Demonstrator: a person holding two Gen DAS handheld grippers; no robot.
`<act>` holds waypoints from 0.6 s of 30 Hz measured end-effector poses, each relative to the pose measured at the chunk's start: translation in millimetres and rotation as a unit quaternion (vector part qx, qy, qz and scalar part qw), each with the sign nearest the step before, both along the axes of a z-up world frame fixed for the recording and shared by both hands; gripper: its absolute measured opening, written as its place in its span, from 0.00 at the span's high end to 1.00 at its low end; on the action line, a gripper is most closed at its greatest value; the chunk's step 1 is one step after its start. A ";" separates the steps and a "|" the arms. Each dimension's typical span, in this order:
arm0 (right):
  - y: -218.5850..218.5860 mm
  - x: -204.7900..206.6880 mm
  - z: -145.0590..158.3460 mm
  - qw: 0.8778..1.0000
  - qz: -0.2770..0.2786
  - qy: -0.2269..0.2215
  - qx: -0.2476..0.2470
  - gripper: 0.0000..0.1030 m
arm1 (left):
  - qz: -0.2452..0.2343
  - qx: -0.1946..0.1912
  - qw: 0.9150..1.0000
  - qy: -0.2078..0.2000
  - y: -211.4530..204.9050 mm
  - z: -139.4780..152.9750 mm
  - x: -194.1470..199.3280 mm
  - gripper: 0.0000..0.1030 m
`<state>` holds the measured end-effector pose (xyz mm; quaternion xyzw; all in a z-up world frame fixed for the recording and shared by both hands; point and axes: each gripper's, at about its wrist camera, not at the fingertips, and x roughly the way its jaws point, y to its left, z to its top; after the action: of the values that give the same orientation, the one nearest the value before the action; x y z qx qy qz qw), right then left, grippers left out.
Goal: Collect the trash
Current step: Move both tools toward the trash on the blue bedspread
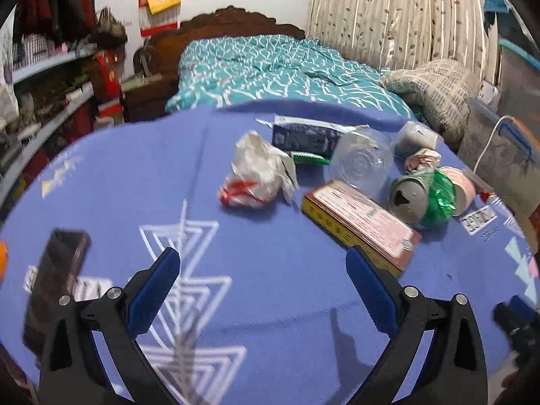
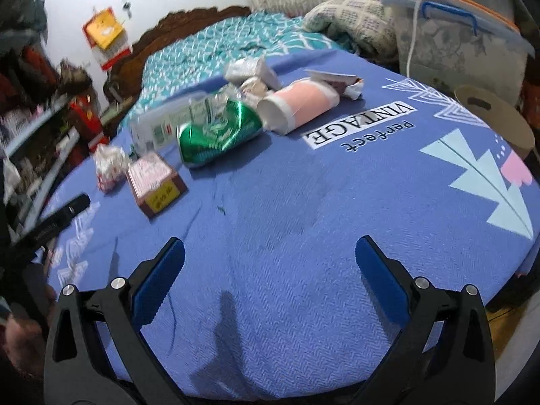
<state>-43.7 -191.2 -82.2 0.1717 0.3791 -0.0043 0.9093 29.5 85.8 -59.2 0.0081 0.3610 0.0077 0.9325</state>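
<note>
a round worktop (image 2: 303,202) under a periwinkle-blue cloth with white and pale geometric leaf prints stands in a bedroom, with a bed (image 1: 270,71) in a teal patterned cover and a carved dark headboard behind it, cluttered shelves (image 1: 44,101) on the left, a striped leaf curtain (image 1: 388,10) and plastic storage bins (image 2: 465,47) on the right. the cloth reads "perfect VINTAGE" (image 2: 364,128), seen upside down from the right wrist view; writing on the boxes is too blurred to read. the trash lies in a loose cluster on the far half: a crumpled white wrapper (image 1: 256,172), a flat red-and-yellow box (image 1: 361,226), a crushed green can (image 2: 219,131), a pink paper cup (image 2: 300,104) on its side, a clear plastic lid (image 1: 361,165) and a dark blue carton (image 1: 303,133). the left tongs (image 1: 263,270) hang spread wide and empty, the box just beyond their right finger. the right tongs (image 2: 270,260) are likewise spread and empty over bare cloth, the can and cup well ahead.
</note>
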 end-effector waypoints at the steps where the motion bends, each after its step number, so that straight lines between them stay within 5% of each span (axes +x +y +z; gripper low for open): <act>1: -3.5 -1.6 0.8 1.000 -0.007 -0.005 0.012 0.03 | -0.002 0.005 1.000 0.000 0.6 1.0 1.7 0.08; 18: -20.8 -6.7 18.0 0.997 -0.037 -0.059 0.025 0.10 | 0.025 0.028 0.999 -0.014 25.6 12.0 6.0 0.08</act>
<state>-50.4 -212.1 -64.2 0.2080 0.3183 -0.0190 0.9247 35.5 111.4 -47.1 0.0246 0.3474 0.0412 0.9365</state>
